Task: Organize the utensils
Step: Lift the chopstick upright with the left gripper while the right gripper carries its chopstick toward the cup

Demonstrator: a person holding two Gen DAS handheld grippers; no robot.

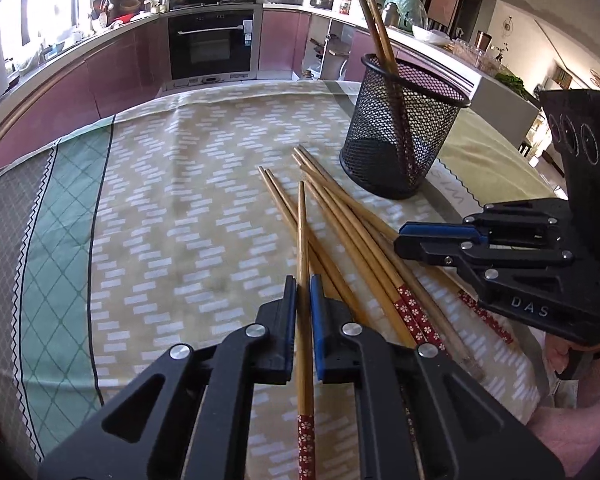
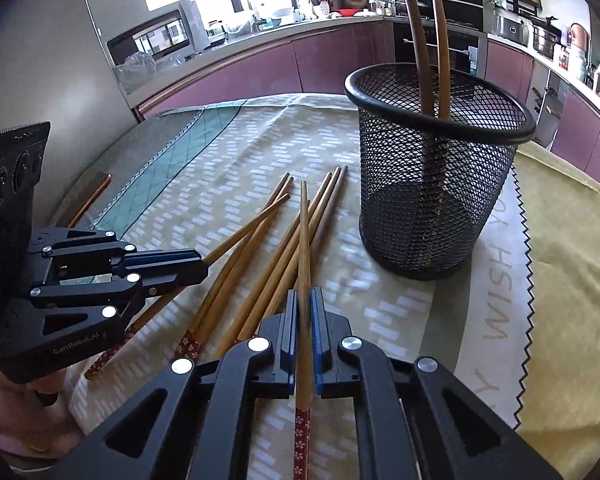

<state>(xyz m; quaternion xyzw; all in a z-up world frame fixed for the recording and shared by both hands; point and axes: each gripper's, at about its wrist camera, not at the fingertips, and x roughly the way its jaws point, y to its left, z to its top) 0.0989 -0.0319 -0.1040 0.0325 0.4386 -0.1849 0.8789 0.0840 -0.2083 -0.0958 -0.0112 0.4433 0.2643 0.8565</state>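
partly hidden: chopstick [image 1: 303,240] ends under tongs [image 1: 303,292]

Left hand-held gripper [image 1: 303,292] clamps chopstick [image 1: 302,240]; loose chopsticks [image 1: 352,232] beside mesh holder [image 1: 404,128].

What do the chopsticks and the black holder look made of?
Chopsticks: apparently bamboo or wood, tan with faint grain, matte; red floral-patterned ends. Holder: seemingly metal mesh painted black, see-through diamond lattice, smooth rolled rim.
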